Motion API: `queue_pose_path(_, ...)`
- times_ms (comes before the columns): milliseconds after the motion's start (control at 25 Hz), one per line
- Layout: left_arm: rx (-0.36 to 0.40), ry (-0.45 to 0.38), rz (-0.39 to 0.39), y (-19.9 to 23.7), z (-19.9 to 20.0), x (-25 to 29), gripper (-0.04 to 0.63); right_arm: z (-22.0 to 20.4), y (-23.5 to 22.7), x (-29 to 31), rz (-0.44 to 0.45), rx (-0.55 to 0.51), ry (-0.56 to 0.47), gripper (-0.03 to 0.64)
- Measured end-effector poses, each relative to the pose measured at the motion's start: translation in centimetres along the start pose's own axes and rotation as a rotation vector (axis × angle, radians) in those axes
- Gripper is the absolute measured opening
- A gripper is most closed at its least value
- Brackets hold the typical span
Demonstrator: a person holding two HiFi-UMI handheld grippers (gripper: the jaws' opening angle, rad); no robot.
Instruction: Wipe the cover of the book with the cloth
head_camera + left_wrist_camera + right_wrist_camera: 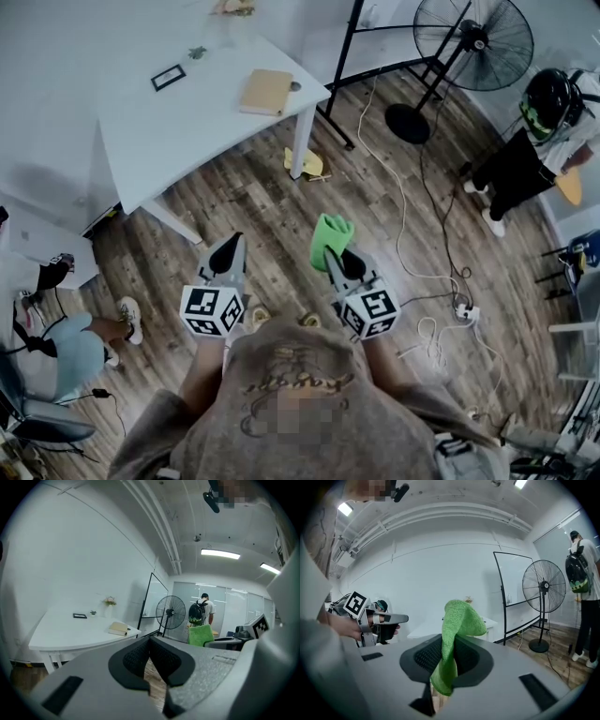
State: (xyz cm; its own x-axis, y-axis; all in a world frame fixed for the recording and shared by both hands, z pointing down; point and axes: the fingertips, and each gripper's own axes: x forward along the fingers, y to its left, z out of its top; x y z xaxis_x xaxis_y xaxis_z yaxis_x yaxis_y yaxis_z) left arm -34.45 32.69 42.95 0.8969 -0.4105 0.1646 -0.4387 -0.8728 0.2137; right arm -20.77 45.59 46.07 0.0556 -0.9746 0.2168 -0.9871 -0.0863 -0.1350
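Meanwhile the right hand-held gripper [443, 662] clamps the green cloth [460, 617], well apart from the book [265, 91]

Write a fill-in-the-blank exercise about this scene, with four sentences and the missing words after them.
1. The right gripper is shut on a ____ cloth.
2. The left gripper is shut and holds ____ between its jaws.
3. The book on the white table is ____, not open.
4. The fan stands on a ____ floor.

Missing words: green; nothing; closed; wooden.
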Motion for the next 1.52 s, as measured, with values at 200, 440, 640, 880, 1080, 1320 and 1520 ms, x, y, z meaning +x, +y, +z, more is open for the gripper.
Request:
queue_pose_path(200, 0.020, 0.000, -0.037, 1.7, 0.9, 0.2, 0.003, 0.4, 1.2, 1.6, -0.027, -0.004, 0.003, 0.061)
queue_pose_path(440, 0.048, -0.001, -0.089, 4.4, 0.8, 1.1, 0.005, 0.2, 2.1, 4.1, -0.064, -0.004, -0.016, 0.061)
queue_pose_path(640, 0.042, 0.014, -0.108, 5.5, 0.4, 2.6, 0.005, 0.0, 1.9, 5.7, -0.075, -0.002, -0.016, 0.061)
queue_pose_path(880, 0.045, 0.010, -0.108, 6.6, 0.5, 6.6, 0.004, 0.2, -1.3, 8.7, -0.073, -0.005, -0.020, 0.061)
queue_pose_path(1080, 0.041, 0.012, -0.087, 7.7, 1.9, 11.1, 0.003, 2.0, -4.7, 12.2, -0.046, -0.009, -0.015, 0.061)
queue_pose_path(1320, 0.029, 0.019, -0.056, 8.9, 3.8, 18.0, 0.005, 4.8, -10.2, 17.0, -0.015, -0.010, -0.014, 0.061)
queue_pose_path(1520, 0.016, 0.008, -0.026, 9.1, 5.6, 23.2, 0.004, 6.8, -14.8, 20.1, 0.011, -0.006, -0.009, 0.061)
